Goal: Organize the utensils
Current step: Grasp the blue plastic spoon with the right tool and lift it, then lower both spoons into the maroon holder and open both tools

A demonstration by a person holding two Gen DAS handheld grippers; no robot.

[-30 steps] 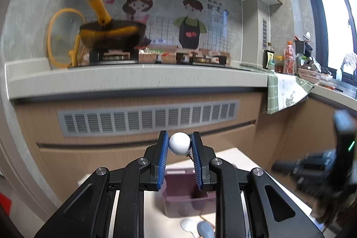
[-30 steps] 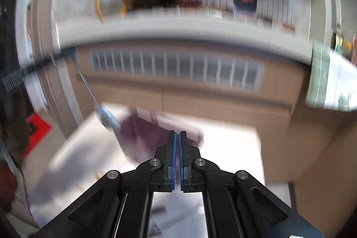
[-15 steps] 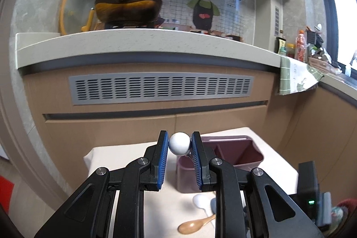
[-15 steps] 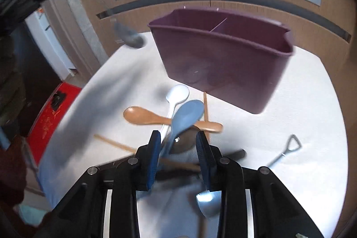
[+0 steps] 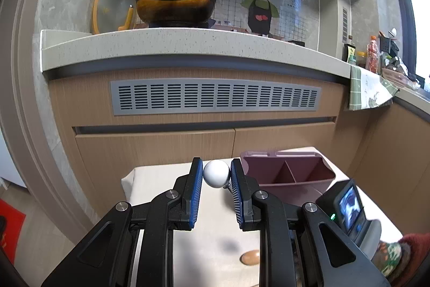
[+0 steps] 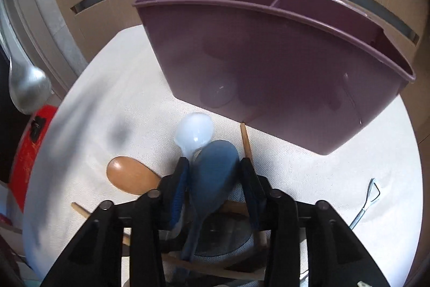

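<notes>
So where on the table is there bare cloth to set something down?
Bare cloth lies left of the purple caddy, between it and the table's left edge, above the wooden spoon. Another patch sits below the caddy's right end, above the metal utensil. It is crowded under the right gripper: blue spoon, white spoon, chopsticks.

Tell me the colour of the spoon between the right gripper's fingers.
Dusty blue spoon, clearest in the right wrist view, beside a white spoon.

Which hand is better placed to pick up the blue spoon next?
Right. The right gripper is open with its jaws either side of the blue spoon; the left gripper already holds a white ball-ended utensil.
</notes>
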